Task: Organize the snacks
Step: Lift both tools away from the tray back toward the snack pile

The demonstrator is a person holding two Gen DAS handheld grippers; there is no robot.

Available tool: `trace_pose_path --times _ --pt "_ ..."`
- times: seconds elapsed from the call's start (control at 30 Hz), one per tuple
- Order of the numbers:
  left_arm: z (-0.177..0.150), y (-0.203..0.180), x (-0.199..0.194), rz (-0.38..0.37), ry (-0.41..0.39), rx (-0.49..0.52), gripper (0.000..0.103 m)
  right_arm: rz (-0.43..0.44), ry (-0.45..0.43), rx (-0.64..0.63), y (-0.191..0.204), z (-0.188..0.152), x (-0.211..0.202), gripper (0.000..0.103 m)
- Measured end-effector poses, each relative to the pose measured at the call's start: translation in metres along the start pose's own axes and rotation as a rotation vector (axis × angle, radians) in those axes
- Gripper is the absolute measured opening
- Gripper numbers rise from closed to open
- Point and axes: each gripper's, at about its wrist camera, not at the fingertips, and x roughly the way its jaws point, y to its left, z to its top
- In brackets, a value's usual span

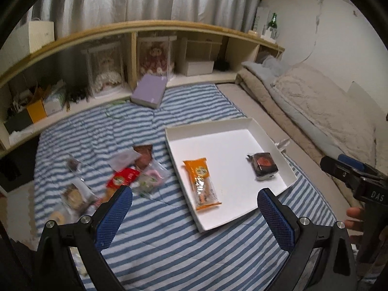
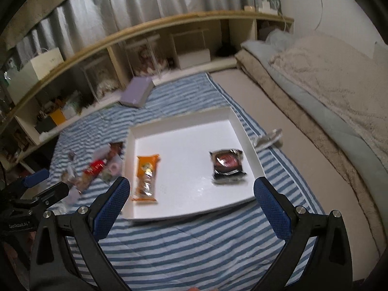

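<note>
- The left gripper (image 1: 194, 201) is hanging over the striped blanket (image 1: 169, 249) with its blue-padded fingers (image 1: 114, 218) spread wide, gripping nothing.
- The right gripper (image 2: 191, 191) is hovering at the near edge of the white tray (image 2: 194, 214), its jaws likewise gaping and carrying nothing.
- From the left wrist camera, the right gripper's body is showing at the far right, with the letters "DAS" readable on it.
- Inside the tray, an orange snack packet (image 1: 202, 181) is lying toward the left, and a dark wrapped cake (image 1: 263, 165) is sitting well apart on the right; their printing is too blurred to read.
- A heap of loose snacks (image 1: 131, 174) is lying on the blanket just left of the tray, a red packet (image 1: 122, 178) among them.
- A lilac box (image 1: 149, 91) is leaning against the low shelf (image 1: 101, 30) beyond.
</note>
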Motion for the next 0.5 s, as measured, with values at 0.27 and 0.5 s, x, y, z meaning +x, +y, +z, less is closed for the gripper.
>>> trace_pose_path --times 0.27,0.5 --pt "-0.003 0.045 -0.060 0.061 -0.058 0.052 0.103 0.078 -0.059 -0.020 0.057 0.004 -0.004 0.103" --pt "-0.025 0.092 -0.087 0.133 -0.057 0.067 0.103 0.151 -0.045 -0.051 0.116 -0.004 0.012 0.103"
